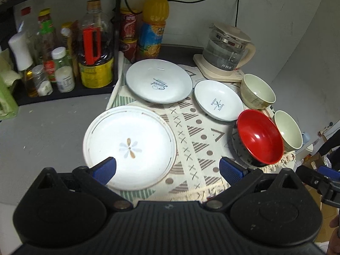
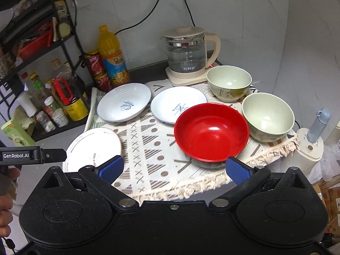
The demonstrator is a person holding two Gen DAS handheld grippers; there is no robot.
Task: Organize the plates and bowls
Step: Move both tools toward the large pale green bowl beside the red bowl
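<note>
A white flower plate (image 1: 129,146) (image 2: 93,146) lies at the near left of the patterned cloth (image 1: 191,140). Behind it sit a pale blue "Sweet" plate (image 1: 159,80) (image 2: 124,102) and a smaller "Bakery" plate (image 1: 218,99) (image 2: 176,104). A red bowl (image 1: 260,139) (image 2: 211,132) stands at the near right, with two pale green bowls (image 1: 258,91) (image 1: 288,130) (image 2: 229,82) (image 2: 267,116) beside it. My left gripper (image 1: 167,171) is open, its left pad over the flower plate's near rim. My right gripper (image 2: 174,170) is open just before the red bowl, holding nothing.
A glass kettle (image 1: 227,51) (image 2: 189,53) on its base stands at the back right. An orange juice bottle (image 1: 153,23), cans and a rack of condiment bottles (image 1: 61,59) fill the back left. The table edge runs close behind the right bowls.
</note>
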